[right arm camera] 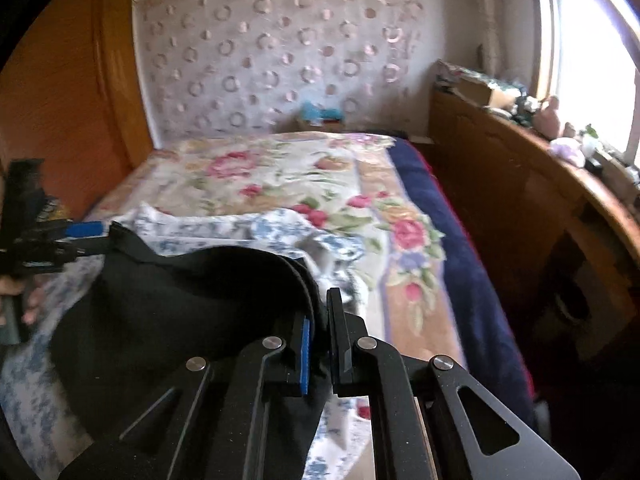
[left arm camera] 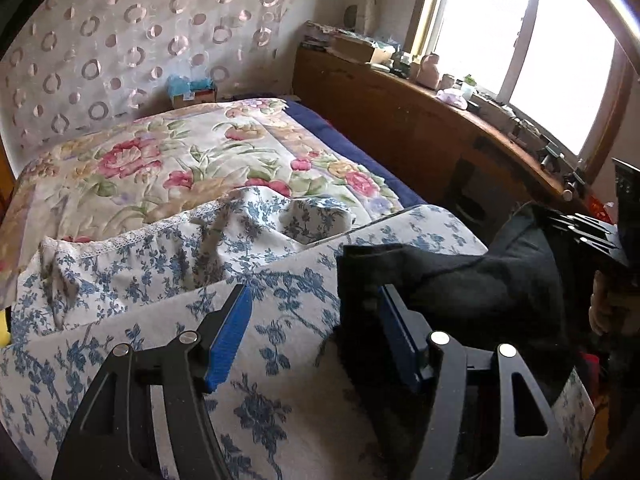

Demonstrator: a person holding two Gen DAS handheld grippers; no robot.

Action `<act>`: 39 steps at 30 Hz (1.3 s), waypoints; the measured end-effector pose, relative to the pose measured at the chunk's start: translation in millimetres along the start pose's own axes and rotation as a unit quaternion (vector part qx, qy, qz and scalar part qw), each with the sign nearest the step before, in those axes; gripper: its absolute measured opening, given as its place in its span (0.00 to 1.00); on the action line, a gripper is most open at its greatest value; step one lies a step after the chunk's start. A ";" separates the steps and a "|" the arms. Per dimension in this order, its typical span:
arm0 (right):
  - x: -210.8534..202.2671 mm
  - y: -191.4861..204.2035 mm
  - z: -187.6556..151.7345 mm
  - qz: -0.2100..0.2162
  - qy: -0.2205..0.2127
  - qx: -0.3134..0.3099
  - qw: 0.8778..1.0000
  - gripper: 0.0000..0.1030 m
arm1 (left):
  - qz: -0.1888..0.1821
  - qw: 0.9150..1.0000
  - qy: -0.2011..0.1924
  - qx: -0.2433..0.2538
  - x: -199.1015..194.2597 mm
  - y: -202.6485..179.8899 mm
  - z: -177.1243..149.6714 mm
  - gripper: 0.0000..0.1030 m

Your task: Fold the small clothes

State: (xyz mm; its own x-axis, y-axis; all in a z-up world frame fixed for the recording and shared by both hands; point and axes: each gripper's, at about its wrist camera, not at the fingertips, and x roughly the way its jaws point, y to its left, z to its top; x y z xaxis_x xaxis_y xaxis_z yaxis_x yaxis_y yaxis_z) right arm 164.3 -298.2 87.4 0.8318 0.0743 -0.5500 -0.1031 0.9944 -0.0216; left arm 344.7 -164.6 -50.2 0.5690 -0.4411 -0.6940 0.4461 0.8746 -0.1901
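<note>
A black garment (left arm camera: 472, 280) lies on a blue-and-white floral cloth (left arm camera: 280, 360) at the near end of the bed. My left gripper (left arm camera: 316, 320) stands open over that cloth. Its right finger (left arm camera: 394, 332) rests against the garment's left edge, and the left pad touches nothing. In the right wrist view my right gripper (right arm camera: 320, 332) is shut on the near edge of the black garment (right arm camera: 180, 300), with fabric pinched between the pads. The left gripper (right arm camera: 90, 238) shows at the garment's far left corner, held by a hand (right arm camera: 16, 296). The right gripper (left arm camera: 580, 232) shows at the right edge of the left wrist view.
A flowered quilt (left arm camera: 180, 160) covers the bed, with a navy blanket (right arm camera: 460, 260) along its right side. A wooden ledge (left arm camera: 400, 120) with several small items runs under the window (left arm camera: 520, 40). A wooden cabinet (right arm camera: 80, 100) stands on the left. A cardboard box (left arm camera: 192, 94) sits by the curtain.
</note>
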 end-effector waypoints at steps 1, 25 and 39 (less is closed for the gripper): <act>-2.4 4.4 -0.5 0.004 0.004 -0.001 1.000 0.16 | -0.006 1.000 -0.001 0.000 -2.6 -0.8 -1.3 0.64; 38.9 -6.2 -13.0 0.081 0.073 0.077 0.991 0.74 | -0.021 0.998 0.054 0.008 29.3 -21.3 -13.7 0.76; 31.5 1.6 -10.6 0.078 0.066 0.023 0.994 0.31 | -0.071 0.995 0.063 0.013 31.1 -31.9 -13.6 0.19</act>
State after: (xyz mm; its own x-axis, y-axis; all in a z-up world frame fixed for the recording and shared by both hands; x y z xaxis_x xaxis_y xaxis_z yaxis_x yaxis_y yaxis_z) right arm 184.6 -295.0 61.1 0.7280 0.2204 -0.6492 -0.1978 0.9742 0.1089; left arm 338.8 -203.5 -75.2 0.4088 -0.5292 -0.7435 0.5345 0.7992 -0.2749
